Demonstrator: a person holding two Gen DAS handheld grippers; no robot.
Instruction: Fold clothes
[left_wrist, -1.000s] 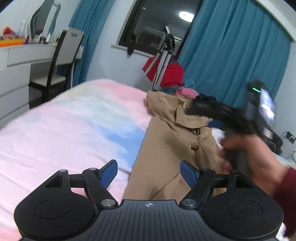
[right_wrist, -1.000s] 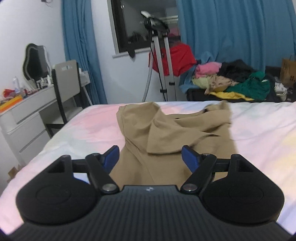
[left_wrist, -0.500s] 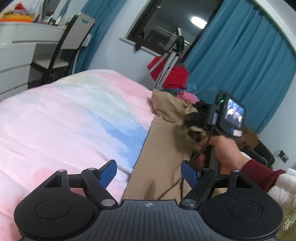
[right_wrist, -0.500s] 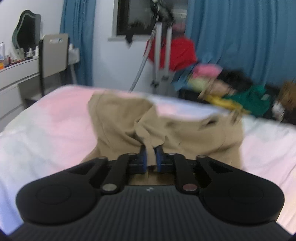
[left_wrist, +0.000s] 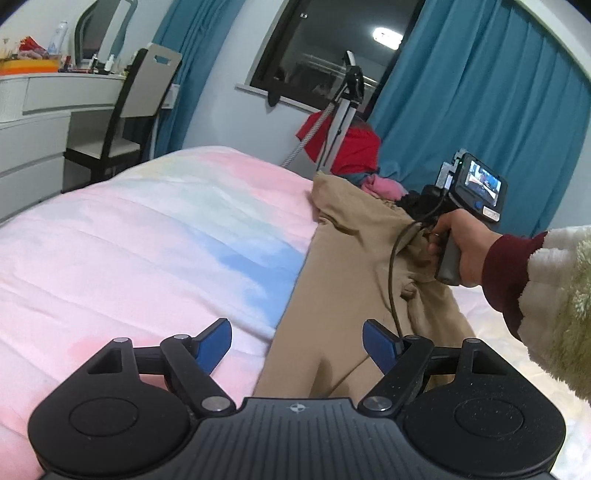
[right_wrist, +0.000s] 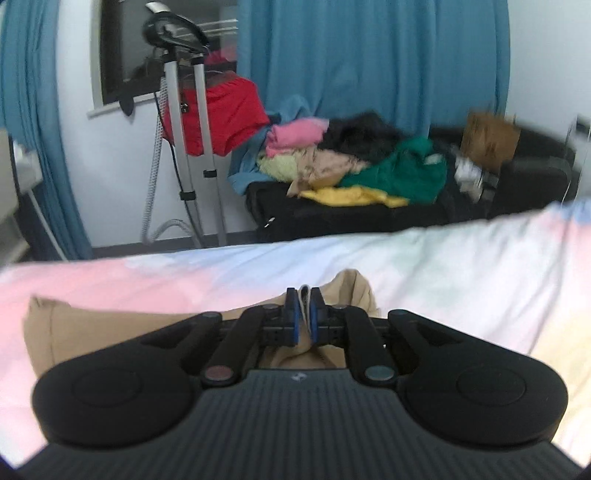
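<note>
while the right claw (right_wrist: 303, 314) pinches a fold of the tan coat (left_wrist: 354, 280) lying along the bed's (left_wrist: 147, 236) far side, the left claw (left_wrist: 297, 341) hangs wide; it should grip the hem evenly before folding.

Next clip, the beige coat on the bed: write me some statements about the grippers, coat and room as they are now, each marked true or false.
1. The right gripper is shut on a fold of the tan coat. True.
2. The left gripper grips the coat's hem. False: it is open, nothing between its blue pads.
3. The coat lies on a pastel bedspread. True.
4. The curtains are red. False: they are blue.
5. A heap of clothes lies beyond the bed. True.
</note>
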